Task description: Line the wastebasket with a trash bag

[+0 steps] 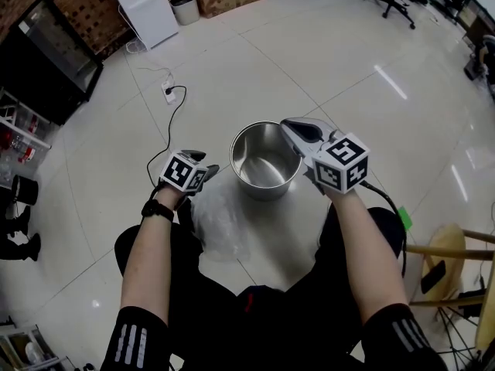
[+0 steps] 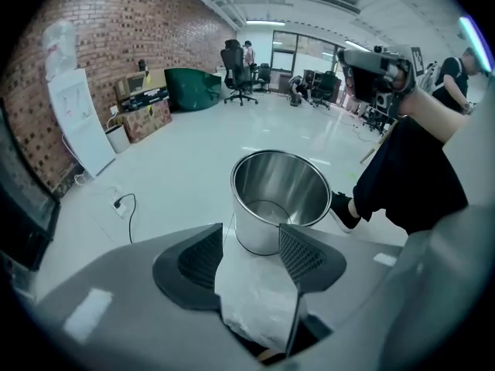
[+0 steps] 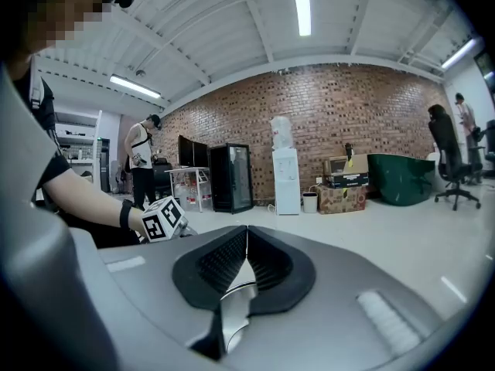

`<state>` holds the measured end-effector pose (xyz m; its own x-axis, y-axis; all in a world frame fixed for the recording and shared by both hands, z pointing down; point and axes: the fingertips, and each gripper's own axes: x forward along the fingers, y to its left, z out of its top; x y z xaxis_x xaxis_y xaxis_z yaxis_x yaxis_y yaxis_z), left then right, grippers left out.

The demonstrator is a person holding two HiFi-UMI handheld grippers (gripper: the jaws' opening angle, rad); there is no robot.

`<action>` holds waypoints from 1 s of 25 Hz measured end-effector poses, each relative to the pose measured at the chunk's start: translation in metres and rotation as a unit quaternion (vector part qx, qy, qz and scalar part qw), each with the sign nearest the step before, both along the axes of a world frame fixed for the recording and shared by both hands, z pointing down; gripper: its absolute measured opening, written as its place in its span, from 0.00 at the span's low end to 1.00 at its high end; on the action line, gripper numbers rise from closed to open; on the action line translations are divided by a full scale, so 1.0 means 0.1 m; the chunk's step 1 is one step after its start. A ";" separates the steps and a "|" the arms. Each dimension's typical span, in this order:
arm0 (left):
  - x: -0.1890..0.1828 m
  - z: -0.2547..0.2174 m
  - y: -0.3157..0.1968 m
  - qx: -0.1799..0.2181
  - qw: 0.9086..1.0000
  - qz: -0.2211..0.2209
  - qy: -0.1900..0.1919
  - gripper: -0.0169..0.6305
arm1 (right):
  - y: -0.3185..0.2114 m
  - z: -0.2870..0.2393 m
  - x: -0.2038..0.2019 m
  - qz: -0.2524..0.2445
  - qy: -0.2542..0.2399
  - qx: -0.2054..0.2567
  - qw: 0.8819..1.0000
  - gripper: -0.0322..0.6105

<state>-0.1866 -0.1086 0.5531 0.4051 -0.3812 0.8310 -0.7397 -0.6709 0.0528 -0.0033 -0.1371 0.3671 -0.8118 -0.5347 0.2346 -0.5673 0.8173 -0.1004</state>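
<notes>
Left gripper point(image 2: 251, 234) spread open, crumpled trash bag point(image 2: 255, 300) loose between its jaws (steel wastebasket point(image 1: 265, 161) just beyond); right gripper point(image 3: 247, 234) closed, by the basket's right rim.

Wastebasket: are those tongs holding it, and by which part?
The right tongs pinch the wastebasket by its rim; the left tongs stand open around the trash bag.

No legible text, label or number anywhere

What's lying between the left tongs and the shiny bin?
A crumpled clear plastic bag lies on the floor there, sitting between the open left tongs and reaching toward the bin. The left gripper view shows it best.
</notes>
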 end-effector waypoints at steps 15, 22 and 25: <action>-0.41 1.58 0.27 -0.161 0.985 -0.055 -0.011 0.42 | -0.01 -0.04 -0.28 -0.028 -0.005 0.001 1.000 0.06; -0.50 1.96 0.32 -0.196 0.978 -0.072 0.000 0.44 | -0.03 -0.11 -0.40 -0.042 -0.007 0.011 0.999 0.06; -0.48 2.07 0.40 -0.208 0.976 -0.057 -0.010 0.45 | -0.03 -0.13 -0.43 -0.046 -0.007 0.013 0.999 0.06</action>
